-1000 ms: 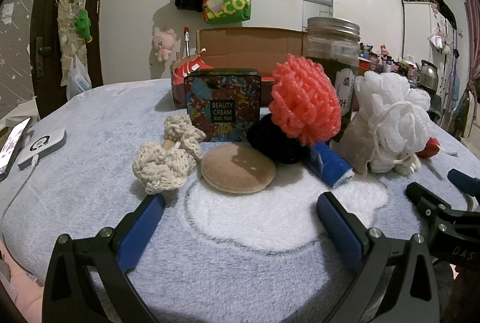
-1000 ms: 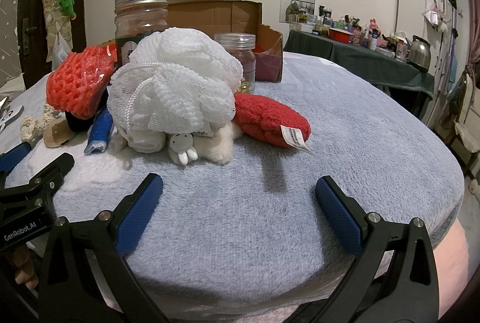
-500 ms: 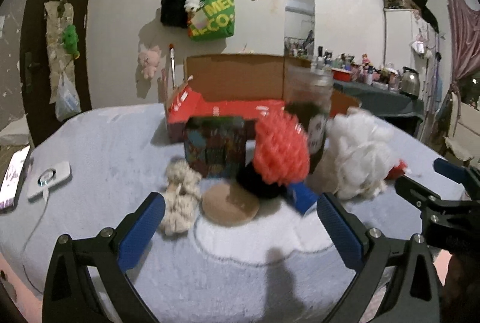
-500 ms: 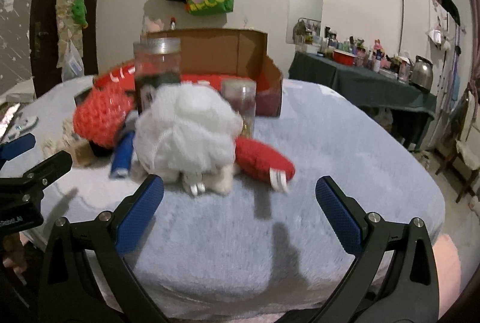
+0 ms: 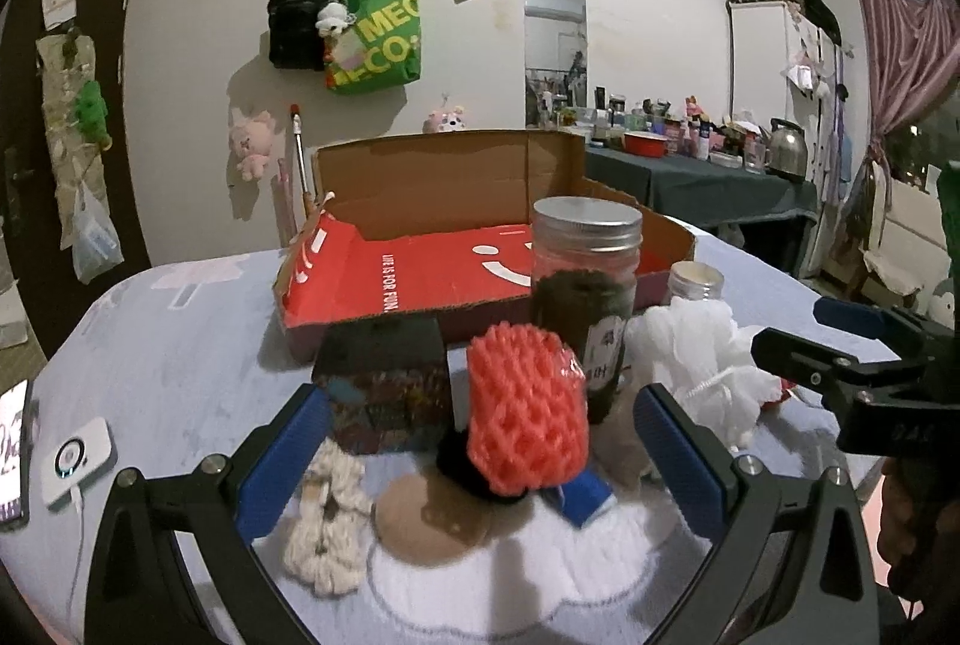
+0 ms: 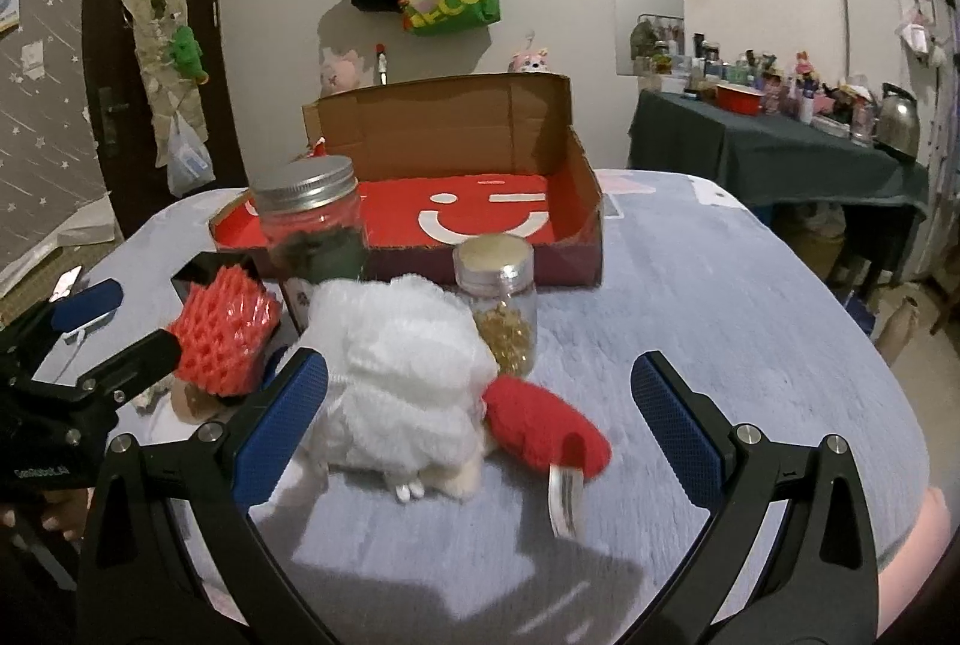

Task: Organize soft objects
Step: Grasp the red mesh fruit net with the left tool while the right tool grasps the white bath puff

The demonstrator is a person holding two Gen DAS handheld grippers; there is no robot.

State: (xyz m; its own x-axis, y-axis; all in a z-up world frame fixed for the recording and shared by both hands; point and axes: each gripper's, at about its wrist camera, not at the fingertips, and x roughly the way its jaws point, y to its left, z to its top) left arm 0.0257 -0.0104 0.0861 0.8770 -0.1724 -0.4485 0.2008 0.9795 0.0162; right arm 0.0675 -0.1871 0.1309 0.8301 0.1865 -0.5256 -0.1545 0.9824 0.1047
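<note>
Two grippers hang above the near edge of the blanket-covered table point(image 6: 750, 321), neither touching anything. Left gripper point(image 5: 480, 456): jaws spread wide, nothing between them. Right gripper point(image 6: 480, 417): jaws likewise spread wide and empty.

Soft things sit in a cluster toward the near edge, in front of the box point(image 5: 456, 261). Red net sponge point(image 5: 525, 414): coarse open mesh, stands upright on a black puff point(image 5: 459, 462). White pouf point(image 6: 408, 369): frilly mesh with a cord loop, right of the net sponge. Red pad point(image 6: 543, 426): fuzzy, with a white tag, lies at the pouf's right side, touching it. Cream scrunchie point(image 5: 330, 522): knitted, leftmost of the cluster, beside a tan round puff point(image 5: 435, 519). A blue tube point(image 5: 585, 495) lies partly under the net sponge. Small white plush point(image 6: 441, 480) shows under the pouf, blurred.

Containers: the box is open, red inside with a white smile, and holds nothing visible. Tall jar point(image 5: 582, 306): metal lid, dark contents in the lower part. Short jar point(image 6: 501, 309): lidded, golden pieces inside. Dark patterned tin point(image 5: 384, 387), closed, stands left of the net sponge.
</note>
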